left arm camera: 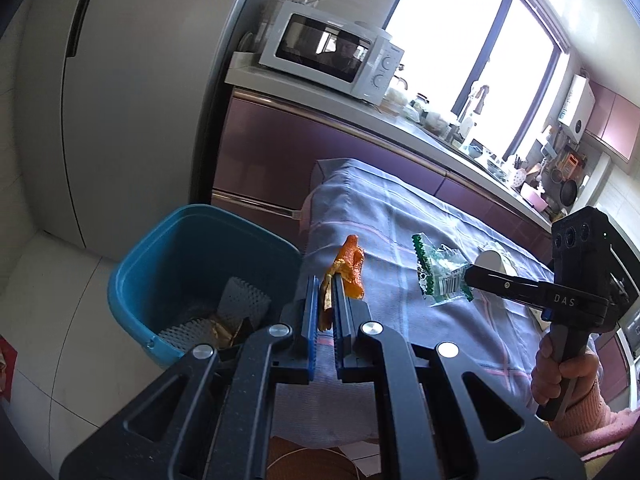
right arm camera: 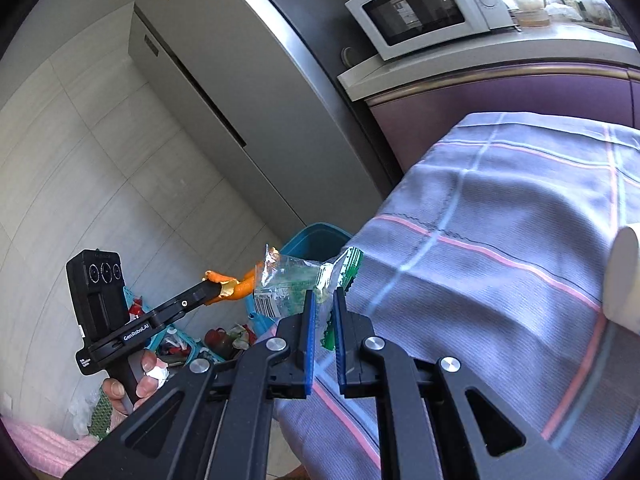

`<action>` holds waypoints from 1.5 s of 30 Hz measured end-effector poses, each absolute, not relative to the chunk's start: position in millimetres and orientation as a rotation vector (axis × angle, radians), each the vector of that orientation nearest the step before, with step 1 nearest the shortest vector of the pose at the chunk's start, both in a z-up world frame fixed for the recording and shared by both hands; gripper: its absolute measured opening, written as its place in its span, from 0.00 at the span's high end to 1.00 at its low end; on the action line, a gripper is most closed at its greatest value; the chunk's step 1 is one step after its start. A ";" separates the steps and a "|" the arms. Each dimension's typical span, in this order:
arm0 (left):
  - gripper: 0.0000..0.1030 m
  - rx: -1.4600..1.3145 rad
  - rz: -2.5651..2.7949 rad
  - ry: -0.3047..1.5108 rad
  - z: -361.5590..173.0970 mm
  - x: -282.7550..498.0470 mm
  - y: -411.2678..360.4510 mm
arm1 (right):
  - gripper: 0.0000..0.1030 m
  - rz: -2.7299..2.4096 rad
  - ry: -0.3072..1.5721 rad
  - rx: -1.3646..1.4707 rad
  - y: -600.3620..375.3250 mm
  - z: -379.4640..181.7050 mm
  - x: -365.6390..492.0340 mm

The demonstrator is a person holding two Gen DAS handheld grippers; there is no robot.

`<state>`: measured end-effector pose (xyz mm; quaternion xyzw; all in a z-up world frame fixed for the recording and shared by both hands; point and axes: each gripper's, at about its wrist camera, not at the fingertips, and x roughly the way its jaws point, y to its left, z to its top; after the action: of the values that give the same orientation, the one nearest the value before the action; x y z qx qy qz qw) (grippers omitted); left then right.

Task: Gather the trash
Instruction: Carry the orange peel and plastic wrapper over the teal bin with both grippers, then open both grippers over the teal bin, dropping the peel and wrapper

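Observation:
My left gripper (left arm camera: 325, 280) is shut on a piece of orange peel (left arm camera: 350, 266), held over the left end of the cloth-covered table (left arm camera: 400, 216), just right of the blue bin (left arm camera: 168, 240). In the right wrist view the same left gripper (right arm camera: 216, 290) holds the orange peel (right arm camera: 240, 286) above the floor. My right gripper (right arm camera: 322, 294) is shut on a clear and green plastic wrapper (right arm camera: 292, 284). That right gripper (left arm camera: 466, 274) with the plastic wrapper (left arm camera: 440, 276) hangs over the table in the left wrist view. The blue bin (right arm camera: 316, 240) shows partly behind the wrapper.
Grey foam netting (left arm camera: 240, 300) and scraps lie inside the bin. A white cup (right arm camera: 624, 280) stands on the table at the right. A fridge (left arm camera: 120, 100), a microwave (left arm camera: 332, 52) on the counter, and a teal basket of clutter (right arm camera: 180, 344) on the floor surround the spot.

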<state>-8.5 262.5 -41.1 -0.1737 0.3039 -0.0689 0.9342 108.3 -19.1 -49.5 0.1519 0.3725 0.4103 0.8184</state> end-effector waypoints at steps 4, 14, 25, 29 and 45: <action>0.93 -0.367 -0.095 0.626 -43.7 -9.9 281.0 | 0.93 0.901 0.810 0.303 1.8 -48.7 116.1; 0.93 -0.404 -0.005 0.666 -63.6 -1.7 313.0 | 0.93 0.932 0.848 0.228 52.3 -49.9 131.5; 0.93 -0.418 0.054 0.710 -80.1 16.9 322.8 | 0.92 0.921 0.902 0.156 92.3 -65.2 143.1; 0.93 -0.423 0.069 0.724 -85.6 23.0 324.7 | 0.91 0.917 0.924 0.137 105.5 -70.5 147.8; 0.88 -0.474 0.101 0.781 -112.6 52.2 325.1 | 0.83 0.904 0.975 0.125 129.1 -85.3 160.0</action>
<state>52.2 325.1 -112.6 -0.2286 0.3767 0.0485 0.8964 160.0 129.1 -85.3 0.0578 0.4523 0.4192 0.7851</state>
